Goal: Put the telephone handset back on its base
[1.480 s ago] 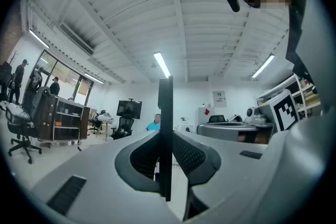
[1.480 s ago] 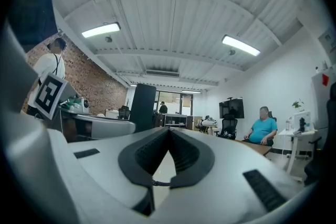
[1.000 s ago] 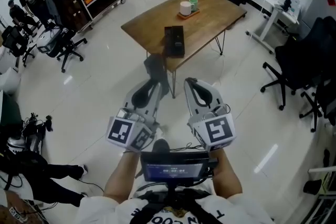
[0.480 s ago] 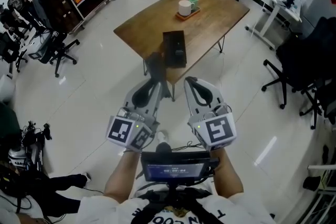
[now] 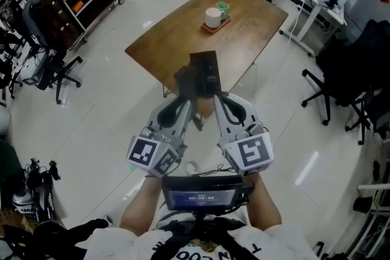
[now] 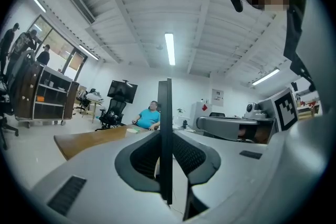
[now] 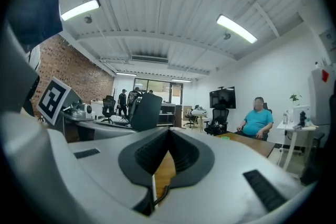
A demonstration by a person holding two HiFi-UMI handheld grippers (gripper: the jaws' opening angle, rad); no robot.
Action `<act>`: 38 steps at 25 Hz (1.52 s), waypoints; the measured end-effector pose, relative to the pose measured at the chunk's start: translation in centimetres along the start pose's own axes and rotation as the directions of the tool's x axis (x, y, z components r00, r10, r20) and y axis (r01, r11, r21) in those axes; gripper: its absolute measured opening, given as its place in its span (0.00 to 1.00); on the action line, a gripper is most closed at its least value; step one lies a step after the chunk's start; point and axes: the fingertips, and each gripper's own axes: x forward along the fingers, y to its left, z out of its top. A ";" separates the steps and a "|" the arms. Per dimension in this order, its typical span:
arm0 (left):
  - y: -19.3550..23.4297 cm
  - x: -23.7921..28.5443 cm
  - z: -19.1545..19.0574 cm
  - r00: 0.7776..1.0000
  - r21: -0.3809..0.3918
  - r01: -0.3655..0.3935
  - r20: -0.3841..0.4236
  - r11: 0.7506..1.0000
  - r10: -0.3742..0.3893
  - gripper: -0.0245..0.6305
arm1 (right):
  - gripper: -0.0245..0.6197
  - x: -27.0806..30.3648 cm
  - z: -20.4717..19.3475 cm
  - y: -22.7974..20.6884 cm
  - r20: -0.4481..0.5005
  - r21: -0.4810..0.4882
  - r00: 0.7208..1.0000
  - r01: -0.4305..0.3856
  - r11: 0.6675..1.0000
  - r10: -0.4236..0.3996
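Carry step — telephone handset [image 5: 183, 77] not yet on telephone base [image 5: 207, 67].
Grips handset edge-on in left gripper [image 5: 186, 95], near base on wooden table [image 5: 256, 15]; right gripper [image 5: 217, 97] pinched closed, empty — calls for aligning over base, lowering, releasing.

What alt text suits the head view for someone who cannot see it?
A person's left gripper holds a dark handset near the black telephone base on a wooden table, seen from above; the right gripper beside it holds nothing.
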 end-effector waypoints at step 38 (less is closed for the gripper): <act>14.9 12.7 -16.9 0.962 -0.430 0.047 -0.223 0.901 -0.156 0.13 | 0.04 10.0 -5.8 -8.3 -0.128 0.058 0.991 0.029 0.998 -0.021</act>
